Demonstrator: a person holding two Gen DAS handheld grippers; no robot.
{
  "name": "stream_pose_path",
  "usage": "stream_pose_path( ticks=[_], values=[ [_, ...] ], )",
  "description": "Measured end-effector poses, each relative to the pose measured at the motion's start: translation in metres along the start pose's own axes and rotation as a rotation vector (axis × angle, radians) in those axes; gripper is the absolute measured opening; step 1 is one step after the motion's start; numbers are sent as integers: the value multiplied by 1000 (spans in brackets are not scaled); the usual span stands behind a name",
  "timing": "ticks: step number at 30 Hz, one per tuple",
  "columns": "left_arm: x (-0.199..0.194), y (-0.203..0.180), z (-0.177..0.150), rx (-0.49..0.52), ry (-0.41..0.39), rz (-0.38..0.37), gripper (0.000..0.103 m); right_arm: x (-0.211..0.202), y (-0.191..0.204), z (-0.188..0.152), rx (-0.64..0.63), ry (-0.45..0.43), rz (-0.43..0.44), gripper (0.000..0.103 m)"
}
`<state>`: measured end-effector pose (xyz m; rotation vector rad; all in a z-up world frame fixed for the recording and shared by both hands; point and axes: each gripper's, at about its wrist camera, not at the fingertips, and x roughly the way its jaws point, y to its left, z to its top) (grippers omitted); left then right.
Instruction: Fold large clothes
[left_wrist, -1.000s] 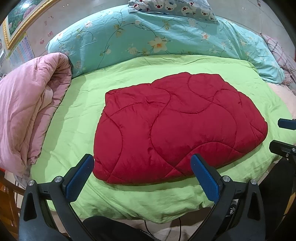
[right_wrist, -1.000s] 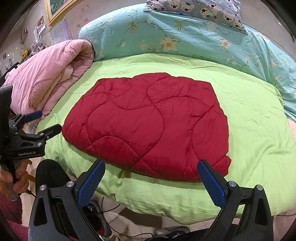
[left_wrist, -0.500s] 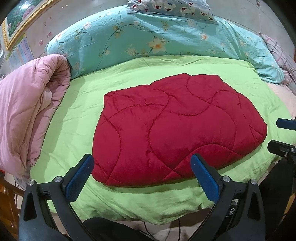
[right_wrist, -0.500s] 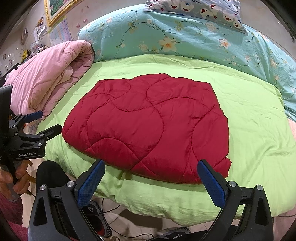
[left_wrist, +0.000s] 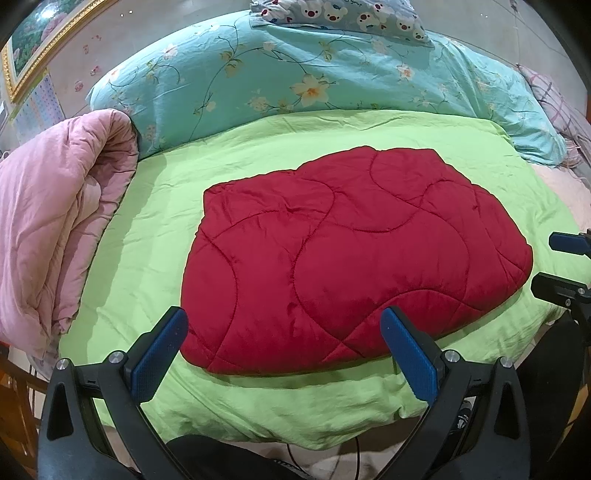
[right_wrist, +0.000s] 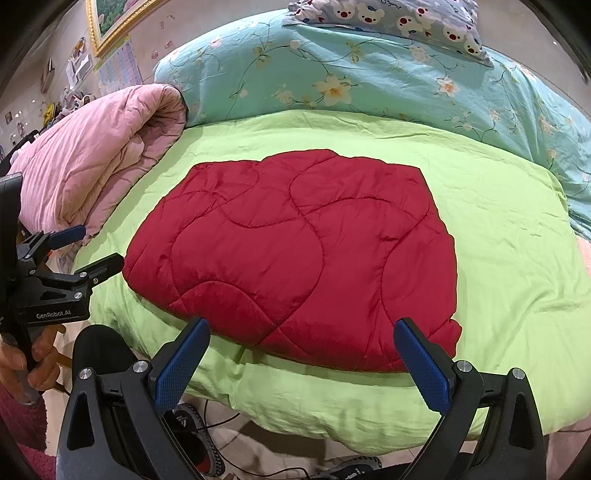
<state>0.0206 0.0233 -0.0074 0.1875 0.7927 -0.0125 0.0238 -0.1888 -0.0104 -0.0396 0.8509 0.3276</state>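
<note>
Item: red quilted garment (left_wrist: 347, 266), large, padded, with curved stitch lines. Location: laid flat near the middle of the green bedspread (left_wrist: 332, 140) on the bed, its near edge close to the bed's front edge; no part is touched by either tool.

Left tongs (left_wrist: 284, 350): spread wide, nothing held, hovering just short of the garment's near edge. Right tongs (right_wrist: 303, 358): likewise spread wide and empty, poised over the bedspread's front edge (each tool is also glimpsed at the margin of the other's view).

Surroundings: pink quilt (left_wrist: 55, 229) rolled at the left side; blue floral duvet (left_wrist: 314, 70) bunched behind; bear-print pillow (left_wrist: 340, 18) on top of it.

Change noted: compared with the pictures of a second earlier, almost nothing is altered. The garment's outline and creases are matched, and both tongs are held at the same spread; only a slight drift of the left view is detected. A pause is therefore judged, with the piece already reduced to a compact shape.

Condition: whether a further fold is intended cannot be told; if so, the near corners are the likely grasp points
</note>
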Motion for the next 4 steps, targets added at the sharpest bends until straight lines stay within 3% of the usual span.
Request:
stream_pose_path(
  ticks=[4],
  values=[
    [0, -1, 1, 3, -3, -5, 103, 2, -1, 3, 0, -2, 4, 101]
  ],
)
